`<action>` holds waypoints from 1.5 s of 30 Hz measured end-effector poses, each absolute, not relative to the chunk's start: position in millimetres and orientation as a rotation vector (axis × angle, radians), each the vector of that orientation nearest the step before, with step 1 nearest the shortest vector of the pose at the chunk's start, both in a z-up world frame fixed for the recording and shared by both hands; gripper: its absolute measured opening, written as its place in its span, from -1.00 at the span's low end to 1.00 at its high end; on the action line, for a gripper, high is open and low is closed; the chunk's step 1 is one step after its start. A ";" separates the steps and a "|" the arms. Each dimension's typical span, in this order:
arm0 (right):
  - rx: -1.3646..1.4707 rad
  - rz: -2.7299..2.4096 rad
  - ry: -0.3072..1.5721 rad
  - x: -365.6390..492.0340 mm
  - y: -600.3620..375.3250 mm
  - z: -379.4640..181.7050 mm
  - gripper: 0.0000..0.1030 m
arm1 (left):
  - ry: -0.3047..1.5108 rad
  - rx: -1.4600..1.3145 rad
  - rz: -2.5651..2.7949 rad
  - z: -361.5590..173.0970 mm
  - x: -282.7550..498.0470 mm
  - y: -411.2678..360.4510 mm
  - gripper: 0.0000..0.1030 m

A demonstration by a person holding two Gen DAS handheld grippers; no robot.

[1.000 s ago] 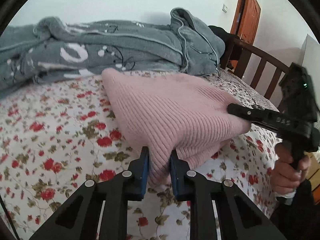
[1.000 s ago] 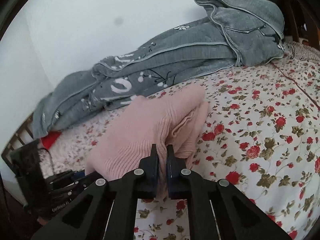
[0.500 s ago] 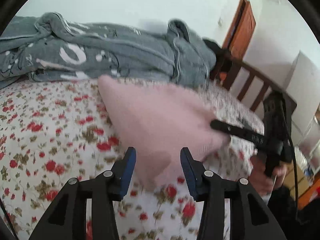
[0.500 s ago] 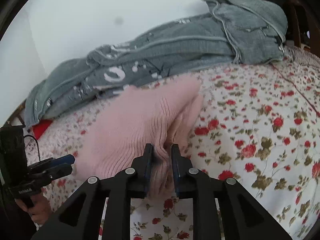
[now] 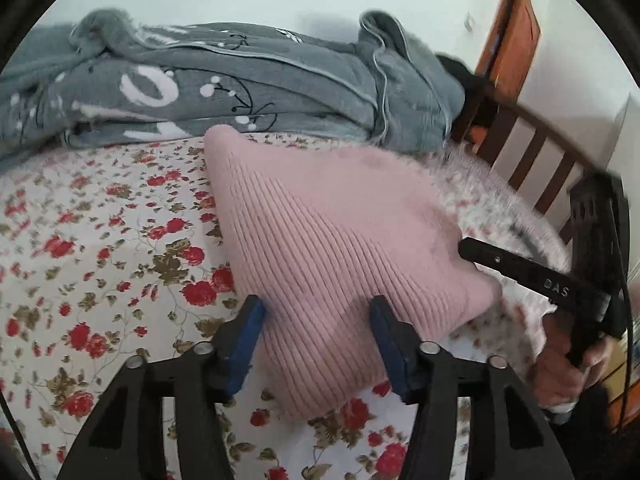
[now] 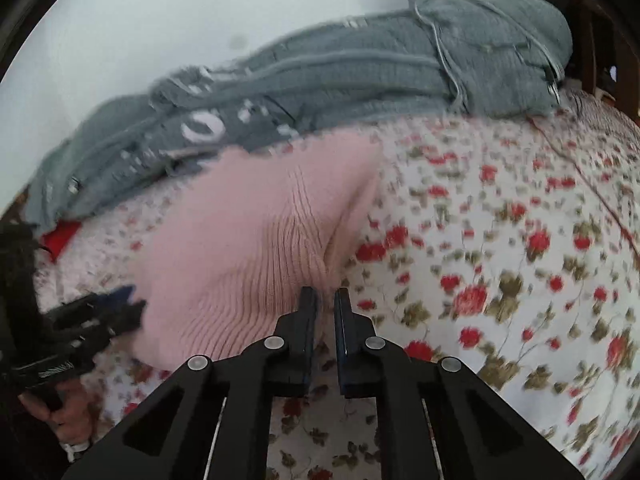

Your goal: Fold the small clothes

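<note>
the left gripper (image 5: pixel 316 344) is opening, freeing the folded pink sweater (image 5: pixel 340 248) onto the bed; the right gripper (image 6: pixel 325 308), closing, seems to pinch its corner

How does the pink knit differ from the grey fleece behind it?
The pink knit is plain and ribbed; the grey fleece carries white and black print. The pink knit lies folded compactly; the grey fleece sprawls along the wall. Both rest on the floral sheet.
</note>
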State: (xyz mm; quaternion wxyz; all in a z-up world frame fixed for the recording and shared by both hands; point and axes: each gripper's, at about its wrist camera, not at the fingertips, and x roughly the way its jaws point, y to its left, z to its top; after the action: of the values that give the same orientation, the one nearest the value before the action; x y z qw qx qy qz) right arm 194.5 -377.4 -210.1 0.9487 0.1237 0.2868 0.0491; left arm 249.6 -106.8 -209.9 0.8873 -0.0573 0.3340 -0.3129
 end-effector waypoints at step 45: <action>0.395 0.440 0.583 246.7 -228.0 -212.3 -0.44 | 0.621 -0.453 -0.492 -202.8 233.7 53.1 -0.24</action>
State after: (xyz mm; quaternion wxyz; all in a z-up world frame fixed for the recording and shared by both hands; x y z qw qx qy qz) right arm 246.7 -228.0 -212.3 0.9151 0.1918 0.2832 0.2136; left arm 233.7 53.1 -202.8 0.8976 -0.2185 0.3001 -0.2376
